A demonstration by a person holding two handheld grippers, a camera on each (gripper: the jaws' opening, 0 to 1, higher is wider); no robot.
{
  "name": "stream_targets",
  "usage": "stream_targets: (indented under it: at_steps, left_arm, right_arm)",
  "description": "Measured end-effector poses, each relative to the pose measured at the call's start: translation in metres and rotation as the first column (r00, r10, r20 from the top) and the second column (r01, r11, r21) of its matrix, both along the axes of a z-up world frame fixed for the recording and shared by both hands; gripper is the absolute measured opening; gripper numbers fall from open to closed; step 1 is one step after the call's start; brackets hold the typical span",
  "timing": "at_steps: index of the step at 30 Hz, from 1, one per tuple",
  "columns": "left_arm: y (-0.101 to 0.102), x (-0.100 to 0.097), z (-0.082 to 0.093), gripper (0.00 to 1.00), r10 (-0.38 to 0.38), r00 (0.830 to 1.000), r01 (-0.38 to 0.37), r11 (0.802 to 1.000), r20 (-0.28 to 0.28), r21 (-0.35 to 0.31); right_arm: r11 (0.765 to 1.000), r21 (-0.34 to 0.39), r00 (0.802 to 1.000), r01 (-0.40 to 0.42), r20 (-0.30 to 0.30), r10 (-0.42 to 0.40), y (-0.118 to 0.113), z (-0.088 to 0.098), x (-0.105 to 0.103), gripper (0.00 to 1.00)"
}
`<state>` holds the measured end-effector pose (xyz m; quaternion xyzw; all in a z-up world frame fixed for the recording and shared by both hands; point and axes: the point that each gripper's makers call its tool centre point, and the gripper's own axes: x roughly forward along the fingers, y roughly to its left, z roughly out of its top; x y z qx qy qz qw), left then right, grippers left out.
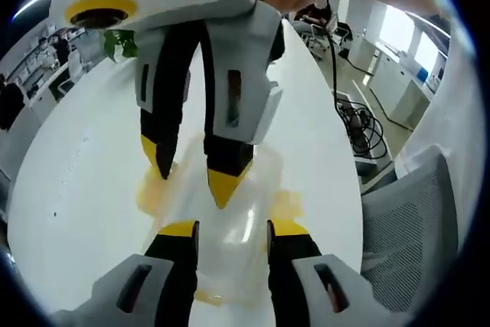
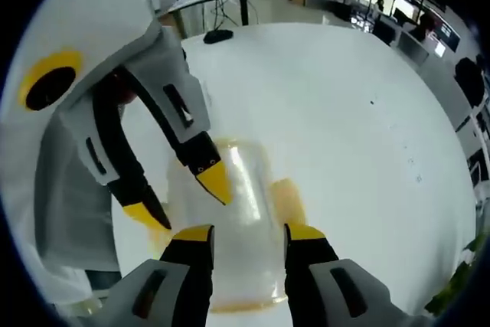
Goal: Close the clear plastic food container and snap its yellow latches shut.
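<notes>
- A clear plastic food container (image 1: 230, 220) with yellow latches sat on a big white round table (image 1: 84, 166), and both claws were right over it.
- In the left gripper view, the left gripper (image 1: 231, 229) rose from the bottom with its two yellow-tipped black jaws a little apart, one over each side of the container's see-through lid.
- Those jaws were partly open, and I could not tell if they were pressing on the lid or just above it.
- A soft yellow latch (image 1: 285, 206) showed at the side of the container, just beside the left gripper's jaw.
- The right gripper (image 1: 193, 181) came down from the top of that view, with its two pointed yellow tips spread partly open over the far end of the container.
- In the right gripper view, the right gripper (image 2: 249, 233) had its jaws partly open over the clear container (image 2: 233, 220), with nothing pinched between them.
- The left gripper (image 2: 187, 193) reached in from the left there, with one yellow tip on or just over the lid and the other down by the container's edge.
- A yellow latch (image 2: 289, 197) stuck out from the container's side, near the right gripper's jaw.
- A grey mesh chair (image 1: 406, 227) stood beside the table, past the container.
- Black cables (image 1: 360, 124) lay on the floor, farther from the container than the chair.
</notes>
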<state>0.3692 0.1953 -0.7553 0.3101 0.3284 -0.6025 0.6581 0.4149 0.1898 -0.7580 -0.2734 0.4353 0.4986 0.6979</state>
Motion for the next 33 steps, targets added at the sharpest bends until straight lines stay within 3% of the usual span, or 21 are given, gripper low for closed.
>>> stream_targets:
  at_steps: [13,26,33]
  left_arm:
    - [-0.003,-0.016,-0.006,0.4,-0.027,0.999,0.027,1.0,0.032,0.013]
    - [-0.007,-0.025,-0.013,0.51,-0.035,0.992,0.034,0.999,0.12,0.011]
    - [-0.007,-0.021,-0.015,0.48,-0.026,0.979,0.019,0.999,0.2,0.033]
  right_arm:
    - [1.0,-0.001,0.999,-0.027,-0.034,0.027,0.004,-0.005,0.003,0.39]
    - [0.998,-0.008,0.993,-0.059,-0.098,0.058,0.006,-0.014,0.002,0.4]
    - [0.995,-0.015,0.987,-0.095,-0.129,0.092,0.008,-0.016,0.003,0.4]
